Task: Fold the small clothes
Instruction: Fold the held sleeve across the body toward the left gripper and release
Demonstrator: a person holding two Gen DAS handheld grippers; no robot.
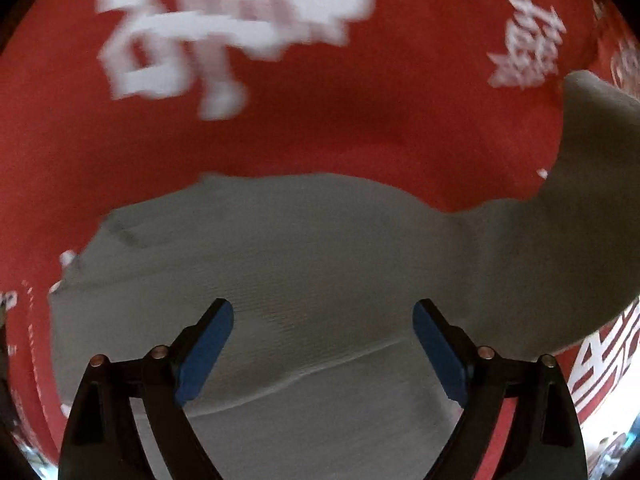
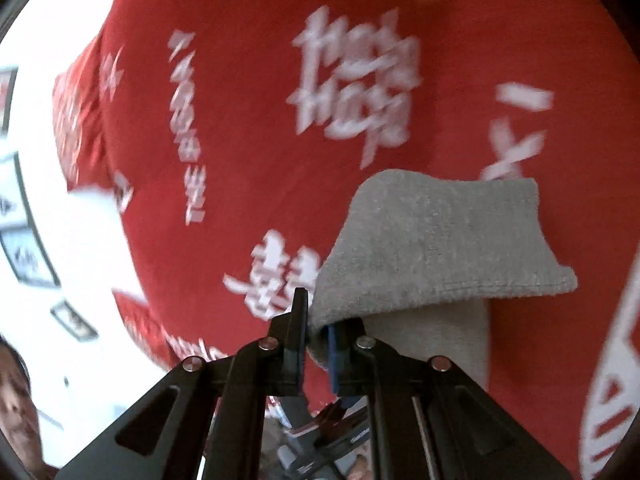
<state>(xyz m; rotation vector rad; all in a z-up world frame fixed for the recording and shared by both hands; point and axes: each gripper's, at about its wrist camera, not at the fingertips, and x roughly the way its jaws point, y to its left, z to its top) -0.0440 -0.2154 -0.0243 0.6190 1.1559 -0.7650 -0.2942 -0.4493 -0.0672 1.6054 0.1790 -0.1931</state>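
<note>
A small grey knitted garment (image 1: 320, 248) lies on a red cloth with white characters (image 1: 360, 112). In the left wrist view my left gripper (image 1: 323, 320) is open just above the garment's middle, blue pads (image 1: 204, 344) wide apart, nothing between them. A fold line crosses the grey fabric below the fingers. In the right wrist view my right gripper (image 2: 318, 320) is shut on an edge of the grey garment (image 2: 432, 240) and holds it lifted, so the fabric drapes over and hangs to the right of the fingers.
The red printed cloth (image 2: 240, 120) covers the whole work surface and drops off at its left edge (image 2: 92, 128). Beyond that lies a bright white floor area with framed items (image 2: 28, 252). A person's face (image 2: 16, 412) shows at the bottom left.
</note>
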